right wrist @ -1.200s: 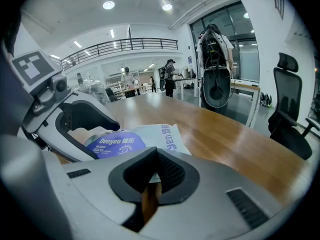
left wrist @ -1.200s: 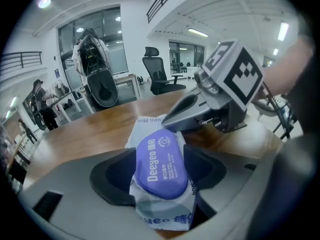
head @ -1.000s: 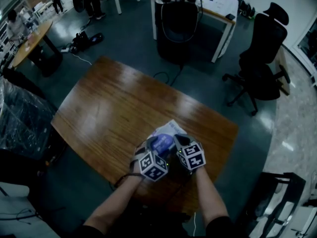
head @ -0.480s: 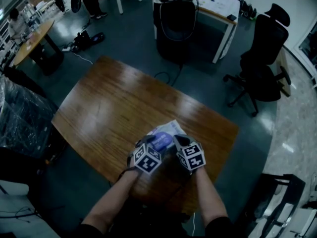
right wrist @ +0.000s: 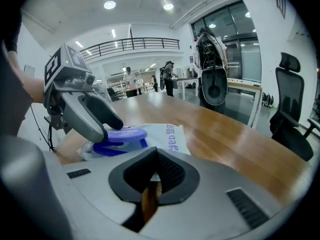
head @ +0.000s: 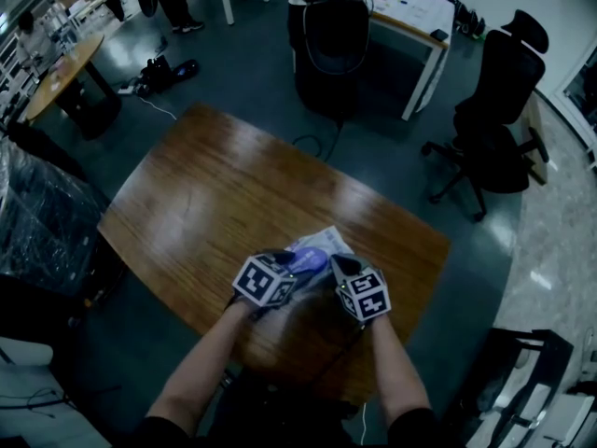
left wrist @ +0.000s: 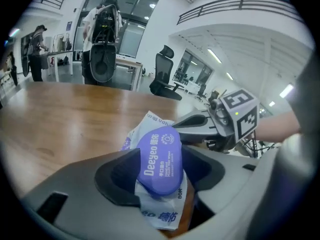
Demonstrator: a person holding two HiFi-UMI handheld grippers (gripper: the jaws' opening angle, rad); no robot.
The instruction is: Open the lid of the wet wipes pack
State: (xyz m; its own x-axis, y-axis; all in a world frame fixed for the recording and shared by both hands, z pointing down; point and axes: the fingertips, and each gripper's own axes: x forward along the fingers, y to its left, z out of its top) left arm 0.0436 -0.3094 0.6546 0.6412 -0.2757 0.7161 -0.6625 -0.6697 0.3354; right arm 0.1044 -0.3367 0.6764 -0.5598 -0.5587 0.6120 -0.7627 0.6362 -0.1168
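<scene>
Since a second ago, the left gripper (left wrist: 160,176) has swung away to the left and rolled, so its marker cube now faces more squarely upward in the head view. The right gripper (right wrist: 156,171) and the wet wipes pack (right wrist: 167,136) have hardly shifted.

Closest in, the right gripper's jaws are pressed almost together. A white sliver between them looks like the pack's near edge, so it seems to be pinning the pack down.

The left gripper's jaws stand apart by the width of the purple lid (left wrist: 160,159) and clasp its near end from both sides. In the right gripper view, the lid already sits a little above its blue base (right wrist: 117,148), so it is partly raised but not swung open.

The pack lies on the wooden table (head: 215,203) towards the person's edge, between the two grippers. Beyond the table stands a black office chair (head: 499,91), well apart.

The grip on the lid looks shallow, and the plastic is likely smooth. If the left gripper pulls upward too fast, the lid could slip out and snap shut. The pack is soft, so if the right gripper's pinch slips, the whole pack would probably rise with the lid instead of the lid opening. Twisting sideways could strain the hinge.
</scene>
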